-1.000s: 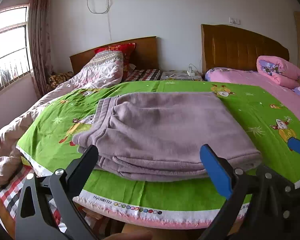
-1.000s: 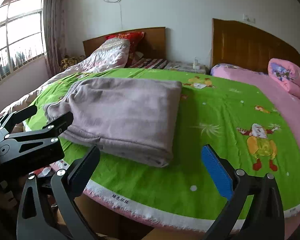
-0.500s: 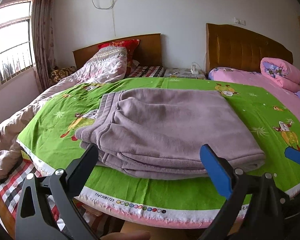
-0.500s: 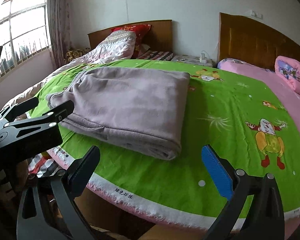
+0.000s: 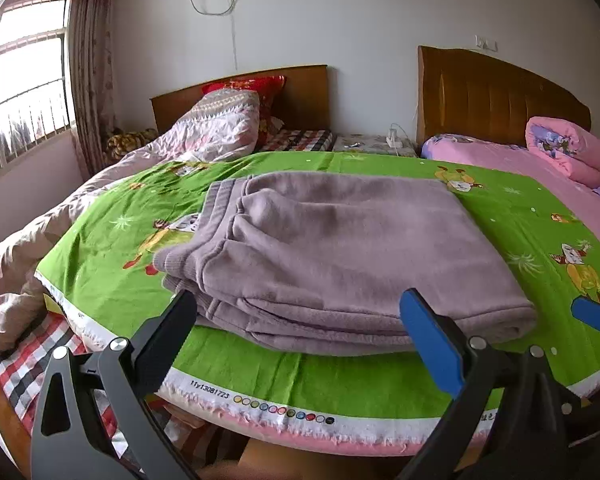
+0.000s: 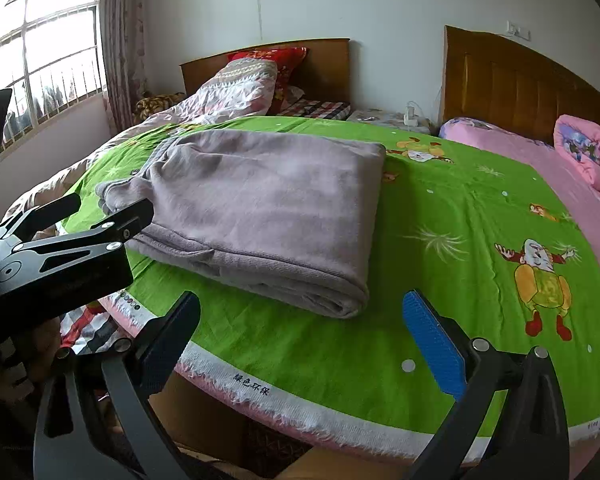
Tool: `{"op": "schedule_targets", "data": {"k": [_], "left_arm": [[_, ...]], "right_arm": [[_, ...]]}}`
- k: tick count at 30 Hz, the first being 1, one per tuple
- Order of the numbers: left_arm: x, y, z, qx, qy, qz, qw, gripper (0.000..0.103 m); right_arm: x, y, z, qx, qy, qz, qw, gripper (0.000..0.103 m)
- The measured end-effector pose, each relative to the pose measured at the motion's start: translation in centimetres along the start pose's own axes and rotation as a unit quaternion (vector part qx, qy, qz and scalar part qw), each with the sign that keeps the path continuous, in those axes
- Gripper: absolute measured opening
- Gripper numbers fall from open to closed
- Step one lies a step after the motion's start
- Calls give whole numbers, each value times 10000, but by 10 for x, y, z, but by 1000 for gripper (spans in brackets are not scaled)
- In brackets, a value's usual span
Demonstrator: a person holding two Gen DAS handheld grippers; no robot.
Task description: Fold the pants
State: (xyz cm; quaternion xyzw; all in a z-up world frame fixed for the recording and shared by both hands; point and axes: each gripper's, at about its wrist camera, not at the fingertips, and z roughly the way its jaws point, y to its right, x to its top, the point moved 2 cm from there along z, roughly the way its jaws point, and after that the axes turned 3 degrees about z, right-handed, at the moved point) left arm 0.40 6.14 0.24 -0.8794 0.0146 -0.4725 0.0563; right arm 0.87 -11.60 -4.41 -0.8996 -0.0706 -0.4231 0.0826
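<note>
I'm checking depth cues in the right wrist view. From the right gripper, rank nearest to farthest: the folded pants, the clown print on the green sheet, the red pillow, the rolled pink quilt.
1. Folded pants: ahead, left.
2. Clown print: ahead, right; close to the pants' near corner, so a narrow call.
3. Rolled pink quilt: far right.
4. Red pillow: against the left headboard.

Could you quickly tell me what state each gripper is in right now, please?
Left gripper: open, holding nothing, short of the folded pants.
Right gripper: open, holding nothing, over the green sheet.

pink quilt (image 6: 592,152) cut off at frame edge
</note>
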Motion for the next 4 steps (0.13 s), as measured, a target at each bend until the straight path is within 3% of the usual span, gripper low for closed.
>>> {"op": "schedule_targets", "data": {"k": [4], "left_arm": [[-1, -2, 2, 9, -47, -25, 10000, 102]], "right_arm": [[0, 0, 0, 7, -2, -14, 10000, 99]]}}
